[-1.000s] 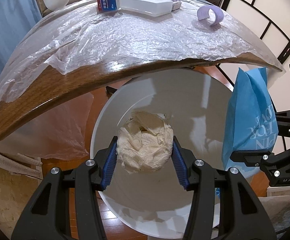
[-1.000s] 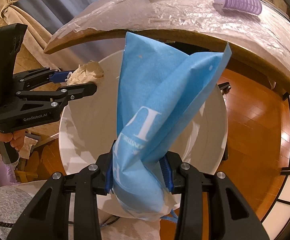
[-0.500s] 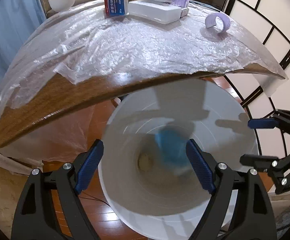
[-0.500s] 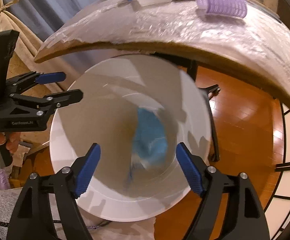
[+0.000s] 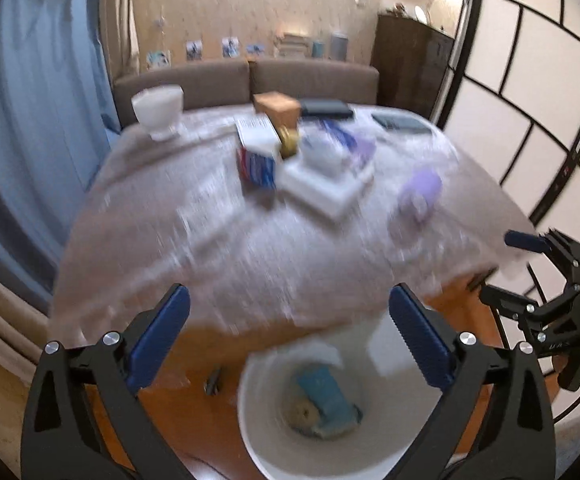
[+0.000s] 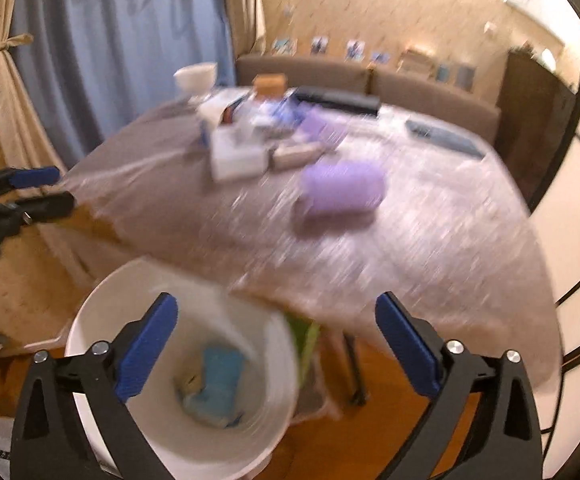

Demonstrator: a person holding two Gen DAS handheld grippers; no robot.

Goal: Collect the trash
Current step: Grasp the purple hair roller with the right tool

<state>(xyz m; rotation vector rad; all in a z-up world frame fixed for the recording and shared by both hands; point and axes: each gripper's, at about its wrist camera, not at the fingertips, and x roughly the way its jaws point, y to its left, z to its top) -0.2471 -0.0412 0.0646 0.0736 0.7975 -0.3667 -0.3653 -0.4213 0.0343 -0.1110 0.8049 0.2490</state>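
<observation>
A white bin stands on the floor below the table edge. At its bottom lie a blue bag and a crumpled paper wad; the right wrist view shows the bin and the bag too. My left gripper hangs above the bin, its jaws opening, nothing between them. My right gripper is likewise opening and empty. Each gripper shows in the other's view, the right and the left. Both views are blurred.
The round table under crinkled plastic sheet carries a purple hair roller, a white box, a red-blue carton, a white bowl and a brown box. A sofa stands behind, a blue curtain on the left.
Both grippers opened and let go of the paper wad and the blue bag, which dropped into the bin. Both then rose and tilted up towards the table top.
</observation>
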